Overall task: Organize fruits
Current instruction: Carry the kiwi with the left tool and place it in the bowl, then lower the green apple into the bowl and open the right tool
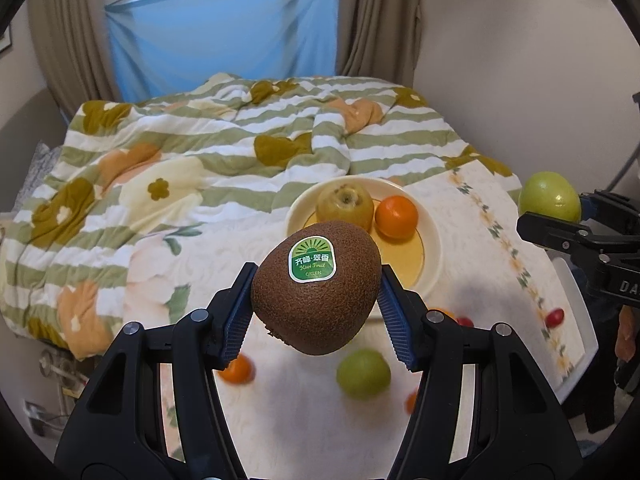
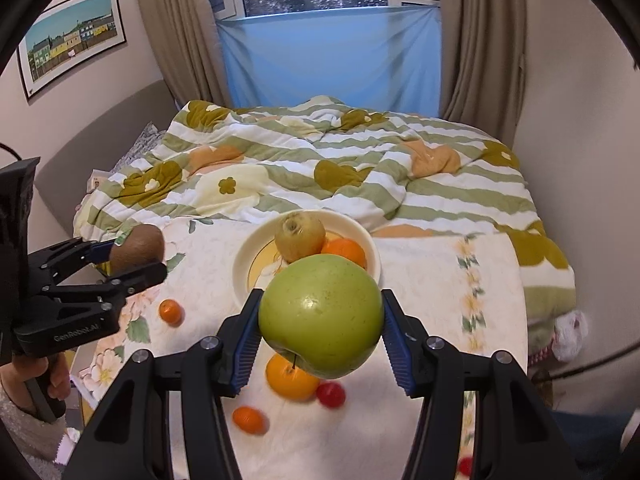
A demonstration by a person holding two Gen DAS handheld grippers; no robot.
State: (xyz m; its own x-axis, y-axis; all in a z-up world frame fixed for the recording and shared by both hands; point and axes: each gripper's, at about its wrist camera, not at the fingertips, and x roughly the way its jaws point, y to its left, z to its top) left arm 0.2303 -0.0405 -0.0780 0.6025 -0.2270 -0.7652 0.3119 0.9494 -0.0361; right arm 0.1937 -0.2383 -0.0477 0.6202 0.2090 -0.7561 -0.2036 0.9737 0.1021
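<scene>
My left gripper (image 1: 316,300) is shut on a brown kiwi (image 1: 316,286) with a green sticker, held above the table in front of the cream bowl (image 1: 430,248). My right gripper (image 2: 320,320) is shut on a green apple (image 2: 320,316), held above the table near the bowl (image 2: 244,256). The bowl holds a yellow-green pear (image 1: 346,202) and an orange (image 1: 396,216). The left gripper with the kiwi (image 2: 138,246) shows at the left of the right wrist view. The right gripper's apple (image 1: 550,196) shows at the right of the left wrist view.
Loose on the floral tablecloth (image 1: 280,420) lie another green apple (image 1: 363,374), small oranges (image 1: 238,370) (image 2: 172,312) (image 2: 292,378) (image 2: 248,420) and red cherry tomatoes (image 1: 556,316) (image 2: 331,394). A bed with a striped quilt (image 1: 200,148) lies just beyond the table.
</scene>
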